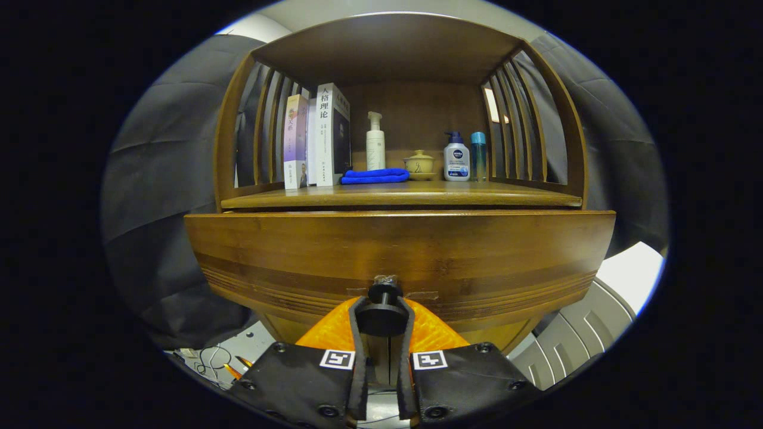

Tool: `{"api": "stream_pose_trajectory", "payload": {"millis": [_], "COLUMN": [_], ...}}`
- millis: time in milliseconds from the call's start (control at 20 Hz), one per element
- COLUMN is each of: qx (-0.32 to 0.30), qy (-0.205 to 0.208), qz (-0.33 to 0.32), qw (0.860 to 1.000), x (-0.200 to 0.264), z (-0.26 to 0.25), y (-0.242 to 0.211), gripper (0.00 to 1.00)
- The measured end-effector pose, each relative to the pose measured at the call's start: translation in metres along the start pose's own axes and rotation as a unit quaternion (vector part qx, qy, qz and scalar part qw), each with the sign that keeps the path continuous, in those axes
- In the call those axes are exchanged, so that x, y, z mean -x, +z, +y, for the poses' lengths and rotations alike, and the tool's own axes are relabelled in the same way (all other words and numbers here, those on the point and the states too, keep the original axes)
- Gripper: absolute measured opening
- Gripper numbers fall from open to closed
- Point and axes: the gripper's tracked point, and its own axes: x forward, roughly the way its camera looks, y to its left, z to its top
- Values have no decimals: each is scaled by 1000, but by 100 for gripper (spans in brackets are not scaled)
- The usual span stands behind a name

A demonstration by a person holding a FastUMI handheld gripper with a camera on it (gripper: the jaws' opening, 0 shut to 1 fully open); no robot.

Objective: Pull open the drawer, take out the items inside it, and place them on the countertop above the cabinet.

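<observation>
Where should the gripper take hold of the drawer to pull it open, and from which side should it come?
Grip the round knob at the middle of the drawer front, coming straight from the front. The knob stands out on a thin neck, so fingers can close behind its disc. The gripper already has a finger on each side of it, seemingly pressing.

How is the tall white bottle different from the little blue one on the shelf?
The white bottle is taller and has a pump on top; the blue bottle is shorter with a flat cap. The white bottle stands by the blue cloth; the blue bottle stands at the far side. Both stand upright. The gripper grips the drawer knob.
</observation>
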Motion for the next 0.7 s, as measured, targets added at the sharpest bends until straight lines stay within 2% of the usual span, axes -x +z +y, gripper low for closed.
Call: {"api": "stream_pose_trajectory", "payload": {"millis": [450, 700], "qx": [14, 27], "qy": [14, 16], "qz": [5, -5], "qw": [1000, 999], "x": [53, 63], "z": [6, 7], "y": [-19, -24], "gripper": [21, 21]}}
